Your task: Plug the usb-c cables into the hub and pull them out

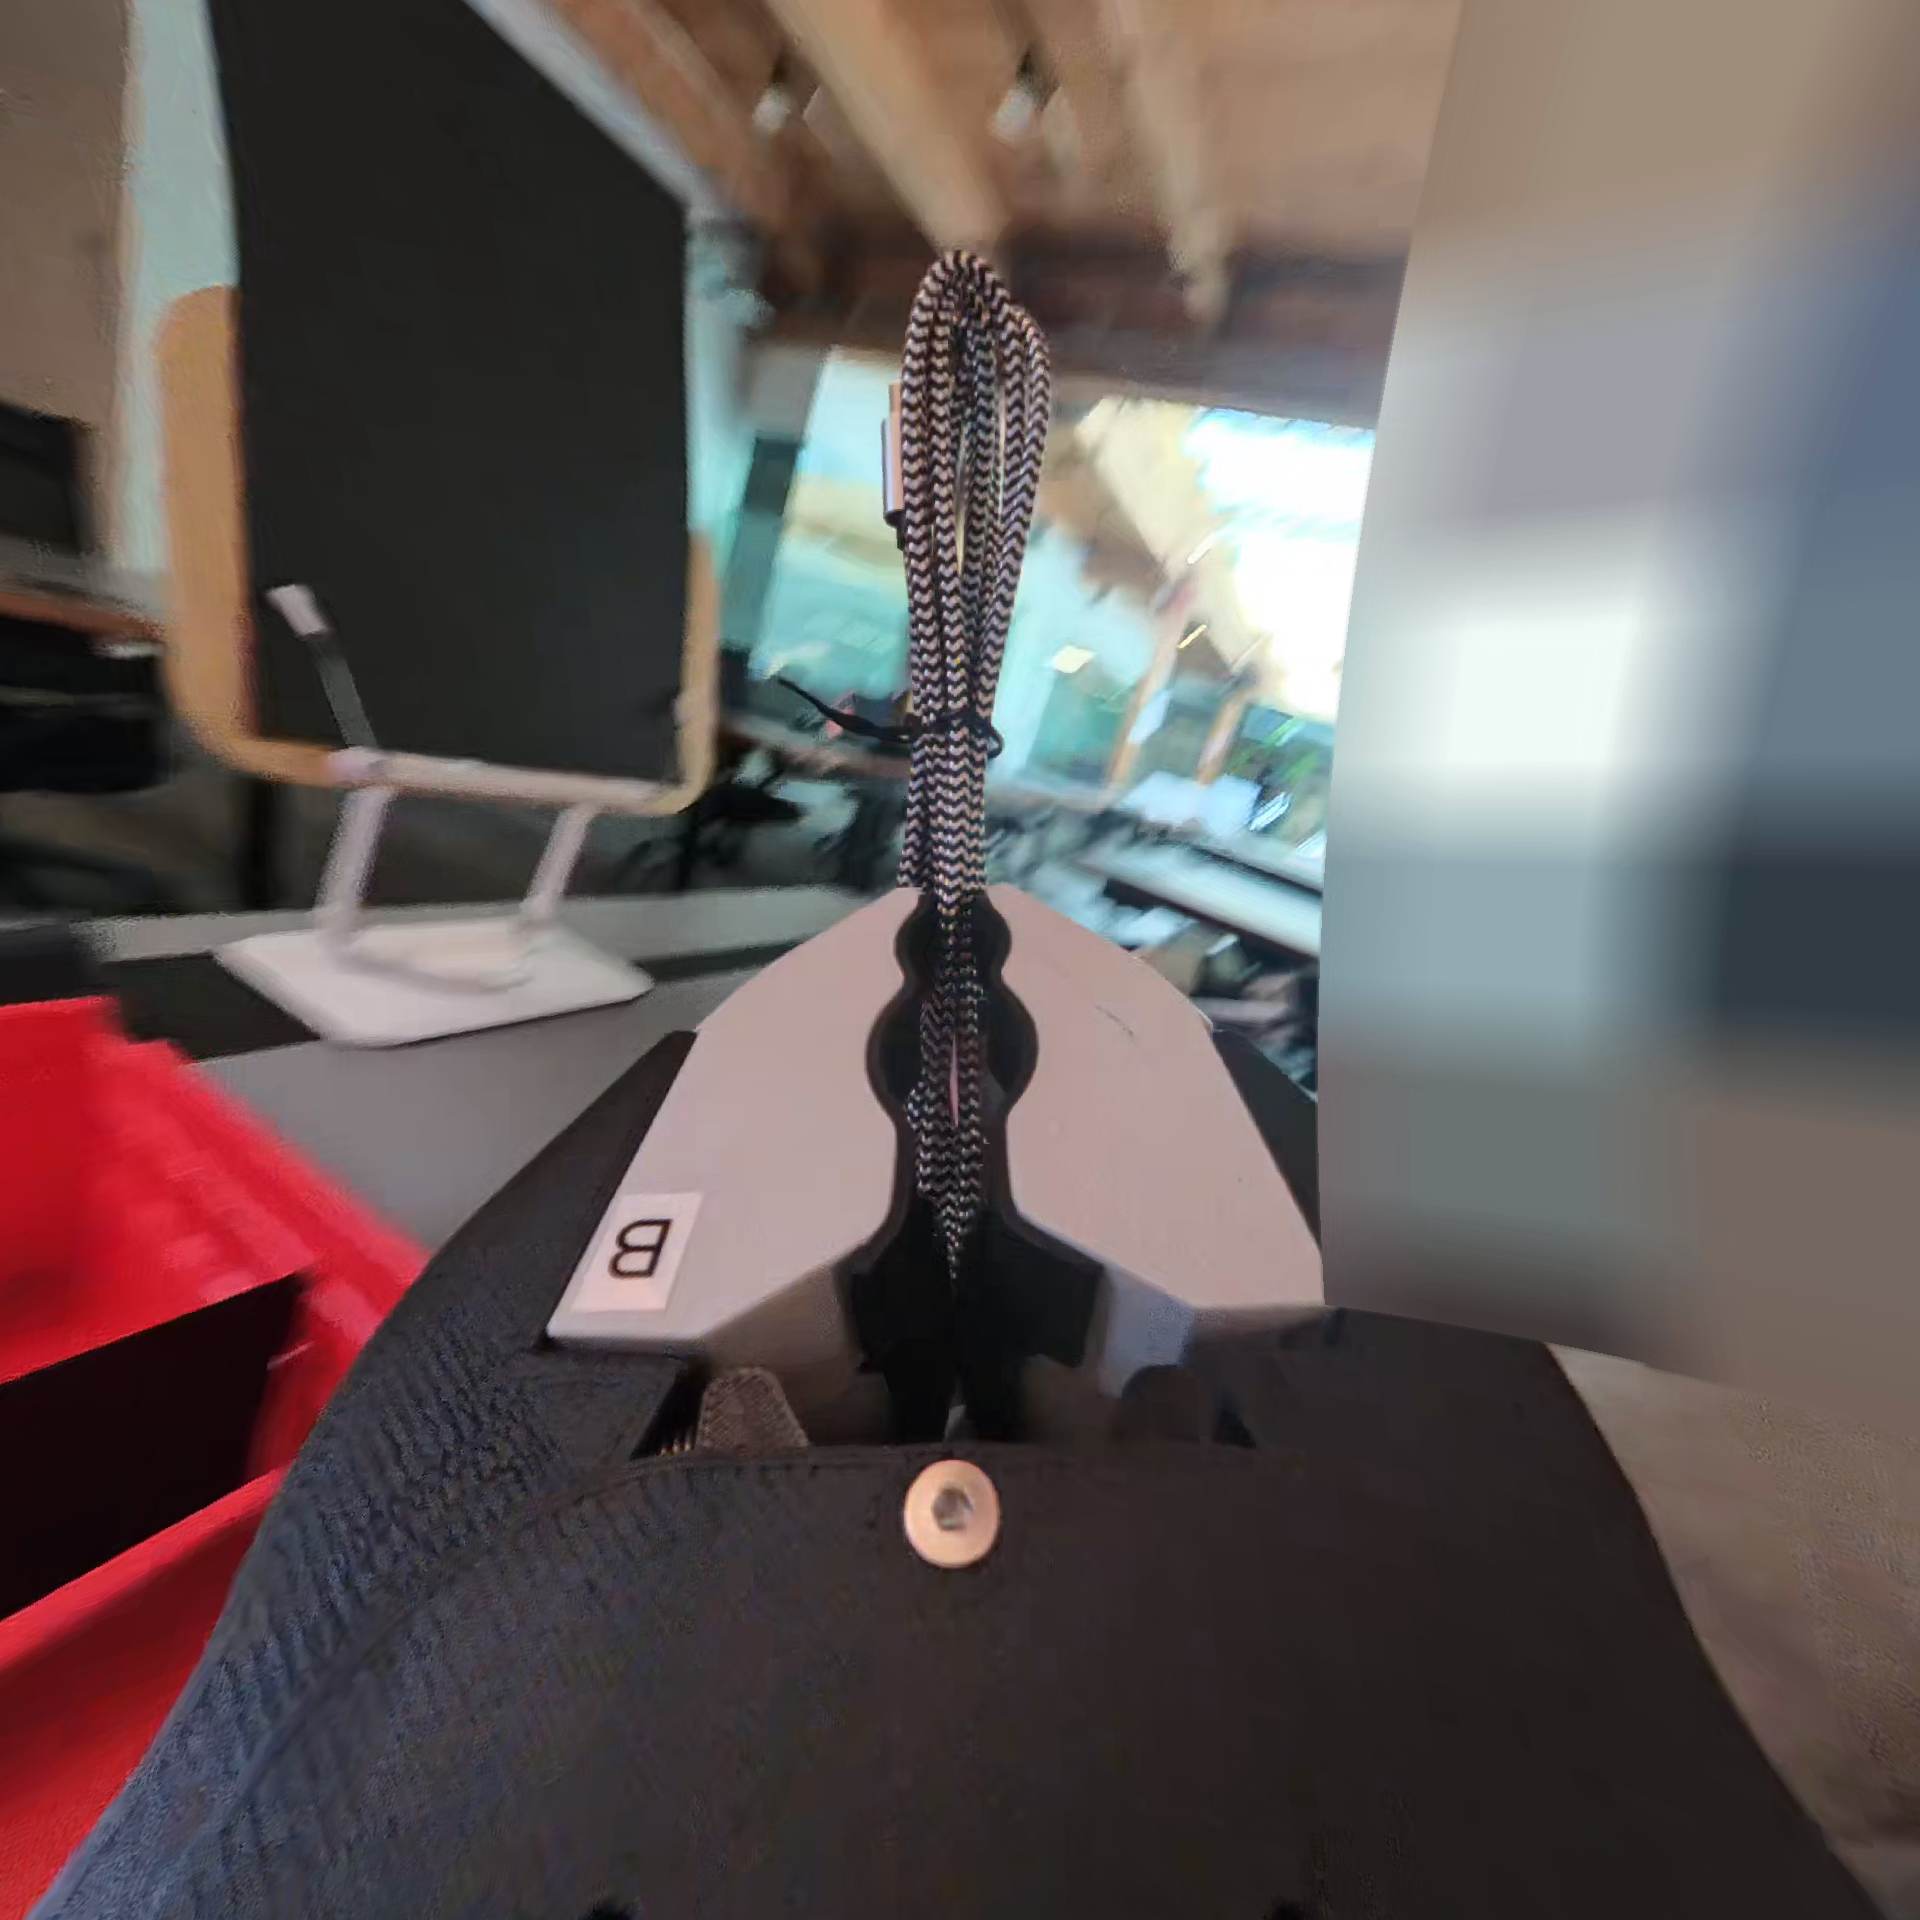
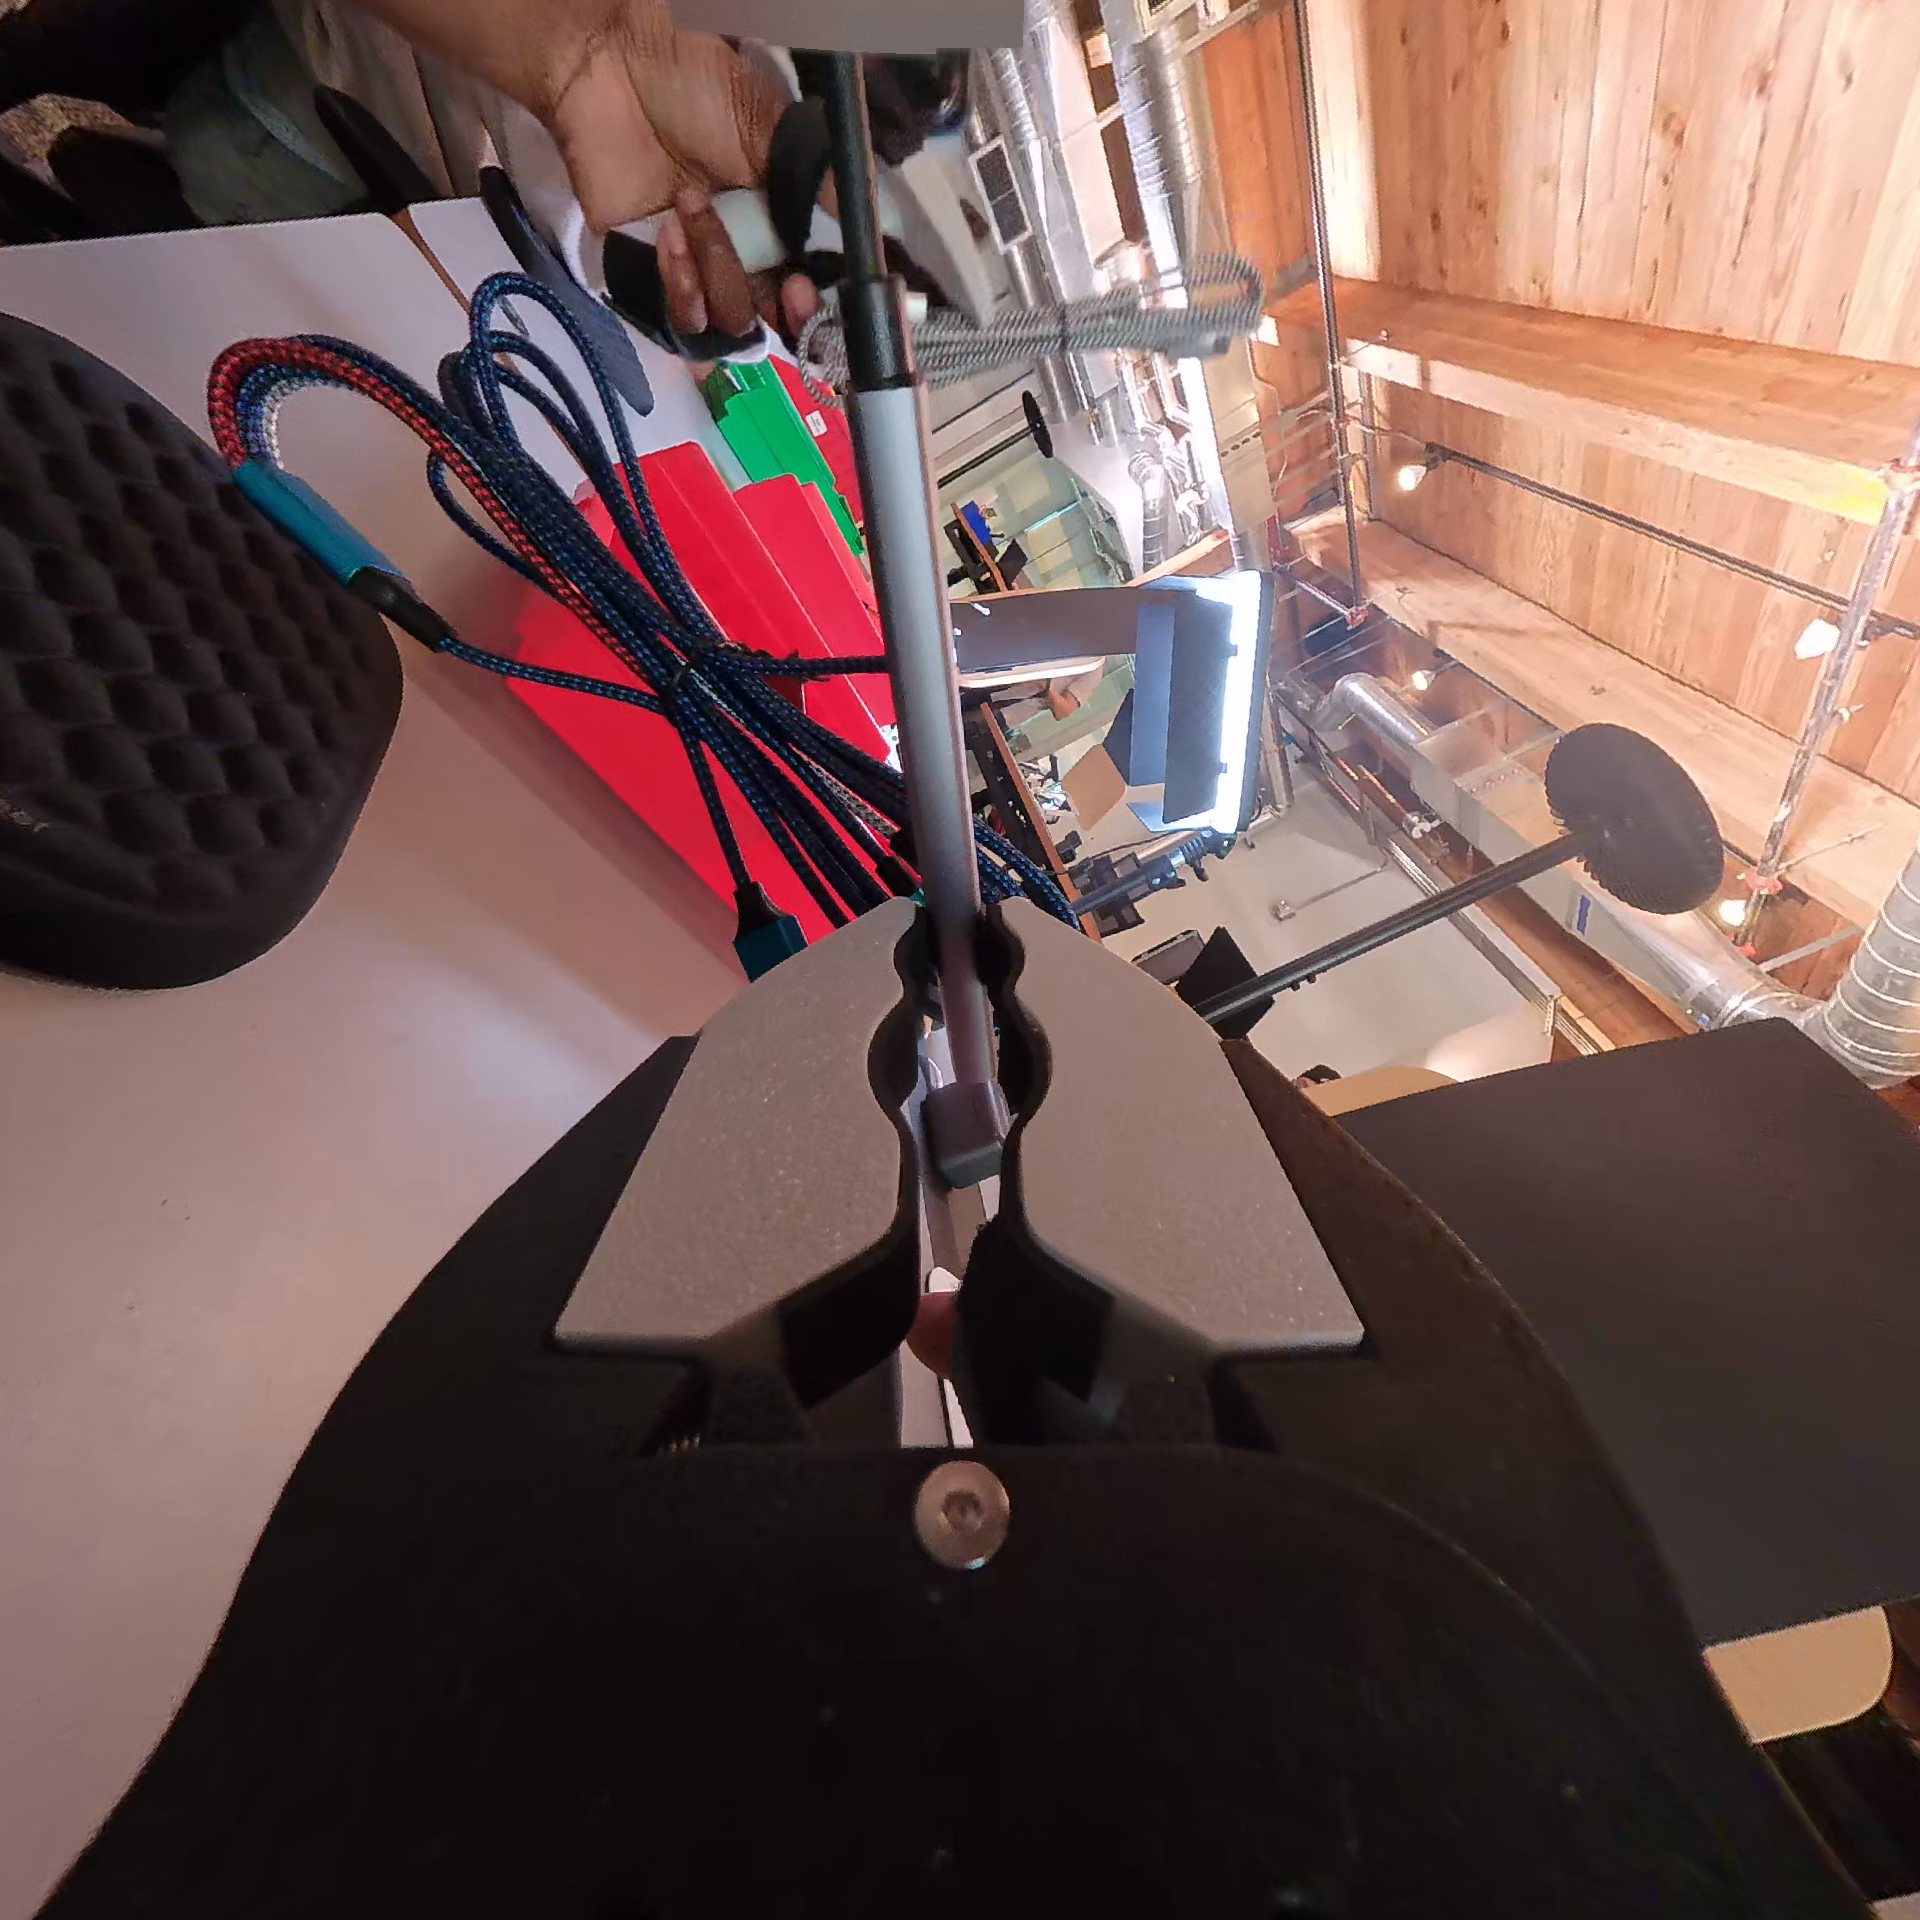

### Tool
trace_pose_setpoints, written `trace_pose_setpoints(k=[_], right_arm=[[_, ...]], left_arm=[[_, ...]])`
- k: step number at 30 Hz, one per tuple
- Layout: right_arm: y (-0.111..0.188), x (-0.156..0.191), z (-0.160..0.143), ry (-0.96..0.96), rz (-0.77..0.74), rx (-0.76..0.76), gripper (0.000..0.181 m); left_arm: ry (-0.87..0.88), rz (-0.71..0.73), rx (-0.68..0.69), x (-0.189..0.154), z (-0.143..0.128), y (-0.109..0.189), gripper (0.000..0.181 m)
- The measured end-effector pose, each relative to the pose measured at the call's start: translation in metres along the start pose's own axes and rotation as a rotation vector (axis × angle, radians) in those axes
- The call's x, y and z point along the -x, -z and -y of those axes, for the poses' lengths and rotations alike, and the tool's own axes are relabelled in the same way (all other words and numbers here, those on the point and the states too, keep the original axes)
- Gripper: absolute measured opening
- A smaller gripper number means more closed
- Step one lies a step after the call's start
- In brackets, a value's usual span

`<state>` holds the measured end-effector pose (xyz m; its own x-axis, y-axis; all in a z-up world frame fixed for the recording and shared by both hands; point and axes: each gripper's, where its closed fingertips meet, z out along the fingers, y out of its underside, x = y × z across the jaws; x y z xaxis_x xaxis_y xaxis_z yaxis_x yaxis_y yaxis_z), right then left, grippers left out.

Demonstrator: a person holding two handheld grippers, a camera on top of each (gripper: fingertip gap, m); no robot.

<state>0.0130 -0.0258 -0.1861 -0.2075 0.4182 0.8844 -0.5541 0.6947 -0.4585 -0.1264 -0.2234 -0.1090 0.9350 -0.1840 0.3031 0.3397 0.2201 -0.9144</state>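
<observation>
My left gripper (image 1: 951,914) is shut on a bundle of black-and-white braided cable (image 1: 961,520). The bundle is tied with a black tie and stands up out of the fingertips, with a silver plug (image 1: 894,457) beside its top loop. My right gripper (image 2: 956,914) is shut on the slim grey hub (image 2: 914,623), seen edge on and pointing away, with a black lead at its far end. The same black-and-white bundle (image 2: 1091,317) shows beyond the hub's far end, next to a person's hand (image 2: 665,114).
A bundle of blue and red braided cables (image 2: 644,582) with teal plugs (image 2: 312,530) lies across the white table (image 2: 260,1195) and red bins (image 2: 644,769). A black dimpled pad (image 2: 135,675) sits at the left. A dark panel on a white stand (image 1: 436,966) stands behind.
</observation>
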Motion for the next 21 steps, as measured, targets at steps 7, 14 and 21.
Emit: trace_pose_setpoints(k=[7, 14, 21], right_arm=[[0.004, -0.004, -0.003, 0.012, -0.009, 0.014, 0.009], [0.024, 0.009, -0.015, 0.072, 0.075, 0.117, 0.009], [0.059, 0.05, -0.062, 0.309, 0.221, 0.416, 0.009]], left_arm=[[-0.807, 0.393, 0.548, 0.028, -0.031, 0.008, 0.005], [-1.111, 0.22, 0.899, 0.006, -0.102, -0.009, 0.005], [-1.469, 0.182, 0.828, -0.009, -0.116, -0.027, 0.005]])
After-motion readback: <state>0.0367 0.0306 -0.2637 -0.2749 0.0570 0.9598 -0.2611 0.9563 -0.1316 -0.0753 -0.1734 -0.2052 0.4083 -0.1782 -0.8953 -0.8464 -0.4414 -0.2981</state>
